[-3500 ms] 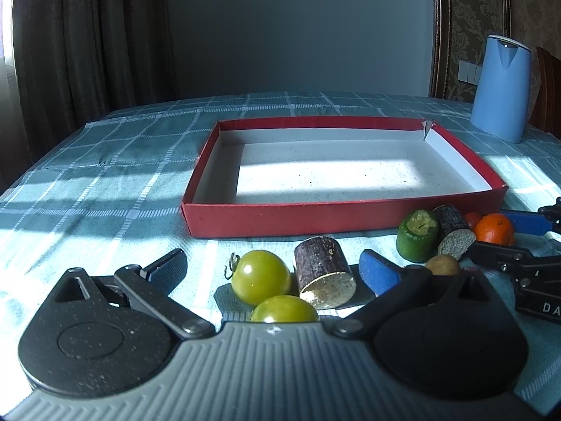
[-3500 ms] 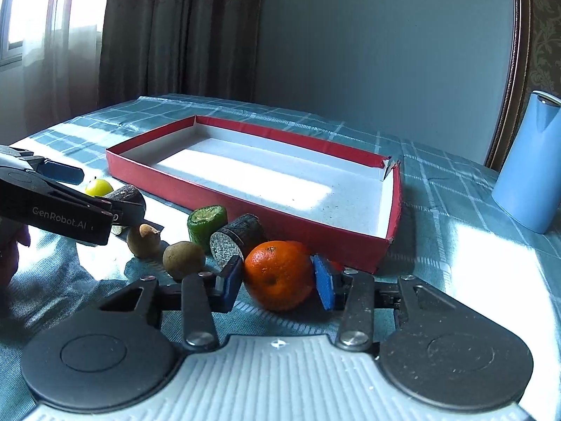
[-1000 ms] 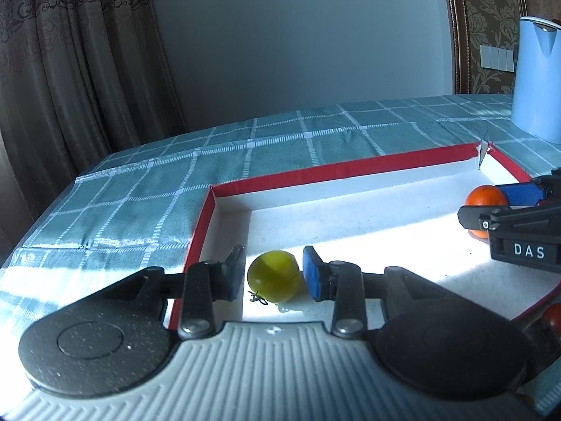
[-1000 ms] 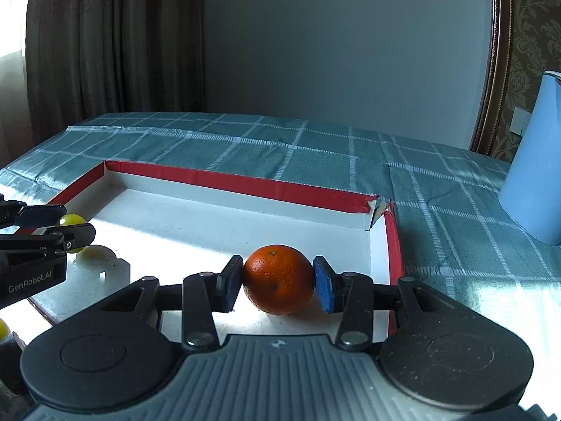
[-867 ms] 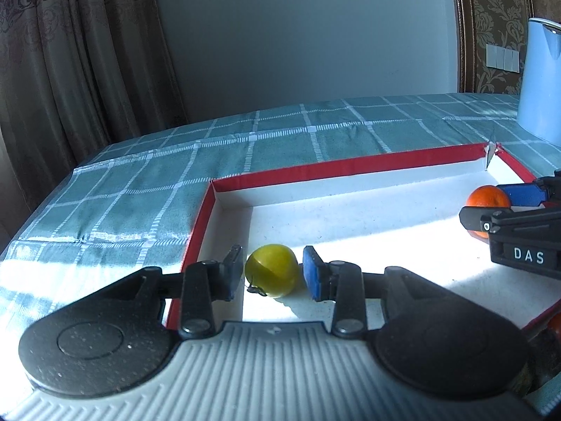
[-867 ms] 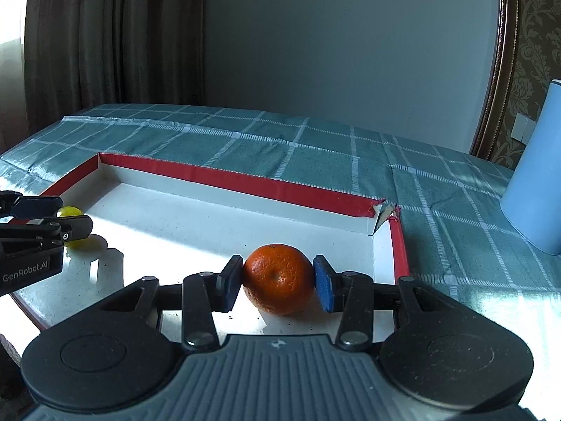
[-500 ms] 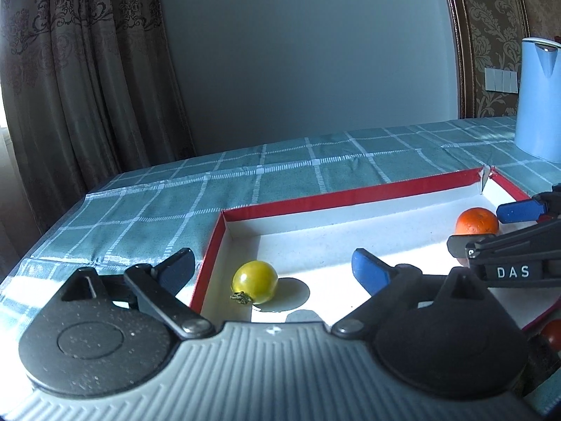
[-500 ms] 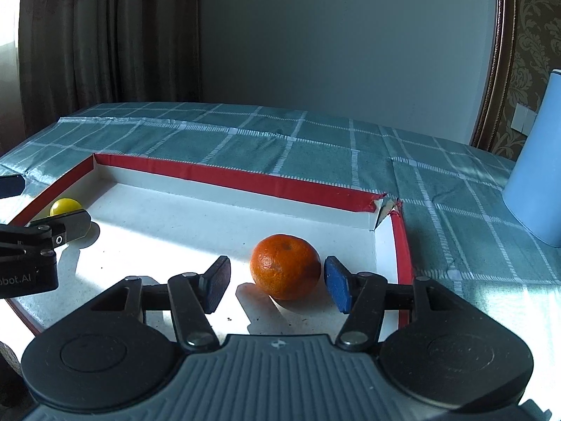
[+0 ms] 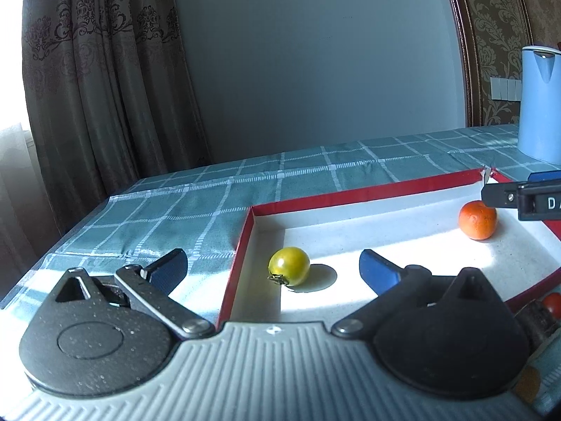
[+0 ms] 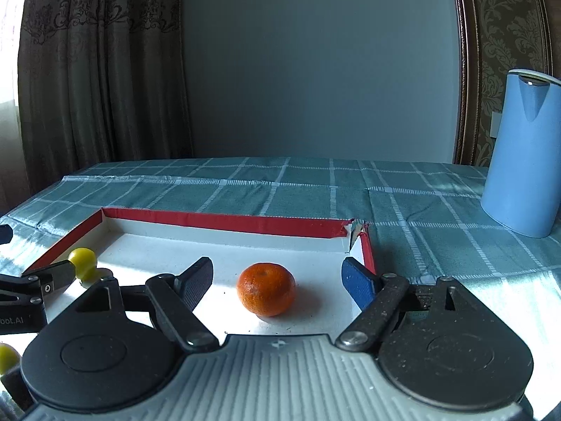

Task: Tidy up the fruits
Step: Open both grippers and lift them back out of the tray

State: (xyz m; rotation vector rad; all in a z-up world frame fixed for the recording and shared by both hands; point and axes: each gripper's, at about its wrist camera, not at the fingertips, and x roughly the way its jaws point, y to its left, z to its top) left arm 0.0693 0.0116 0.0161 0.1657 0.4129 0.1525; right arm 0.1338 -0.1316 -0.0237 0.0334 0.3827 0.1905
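From the left wrist, the left gripper (image 9: 271, 268) is standing with its jaws spread wide, having just been opening, and nothing is pressing between them. The green tomato (image 9: 289, 271) is resting free on the white floor of the red-rimmed box (image 9: 364, 198), near the box's left wall. It is likely light, smooth and easily bruised, so a gentle pinch across its round middle, clear of the stem, seems wisest.

From the right wrist, the right gripper (image 10: 277, 279) is likewise showing parted jaws that have just been opening, with the mandarin orange (image 10: 265, 289) lying between them untouched, inside the box (image 10: 224, 221) toward its right wall. Its pebbled peel should be giving grip; it is probably soft, so squeezing across its widest part suits it.
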